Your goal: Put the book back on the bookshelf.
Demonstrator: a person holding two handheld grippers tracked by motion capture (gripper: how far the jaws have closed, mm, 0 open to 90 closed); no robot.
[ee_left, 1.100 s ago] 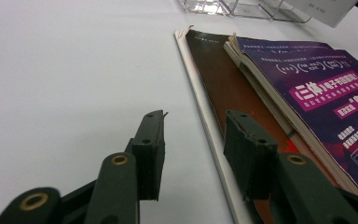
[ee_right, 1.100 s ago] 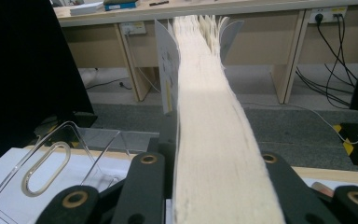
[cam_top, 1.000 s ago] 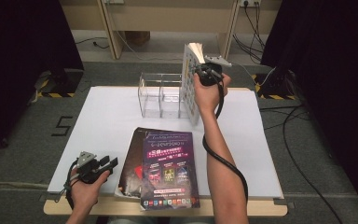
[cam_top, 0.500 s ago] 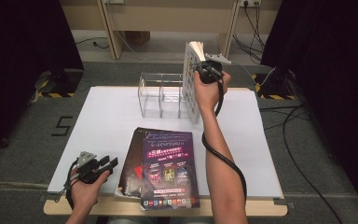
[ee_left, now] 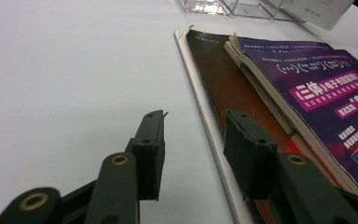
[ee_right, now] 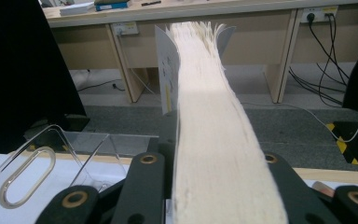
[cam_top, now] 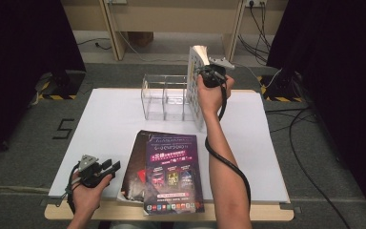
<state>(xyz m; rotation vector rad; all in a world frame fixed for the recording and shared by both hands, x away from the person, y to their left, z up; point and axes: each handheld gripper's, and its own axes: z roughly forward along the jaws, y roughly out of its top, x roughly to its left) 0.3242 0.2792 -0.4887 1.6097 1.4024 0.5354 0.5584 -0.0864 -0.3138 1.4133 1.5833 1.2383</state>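
High view: book point(cam_top: 195, 81) upright, seemingly tilted, in right tongs point(cam_top: 205, 74)

Both forearms bare, no sleeves in view. Left tongs point(cam_top: 109, 167): black body, grey three-cornered plate on top, black cable looping off the rear. Jaws matte black with brass-coloured rivets at the pivots. Right tongs point(cam_top: 205, 72): same build, black cable trailing along forearm.

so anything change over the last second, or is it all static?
Nothing visibly changed. The right tongs stay shut on the thick book, held upright at the right end of the clear rack. The left tongs stay open and empty beside the two books stacked at the table's near edge.
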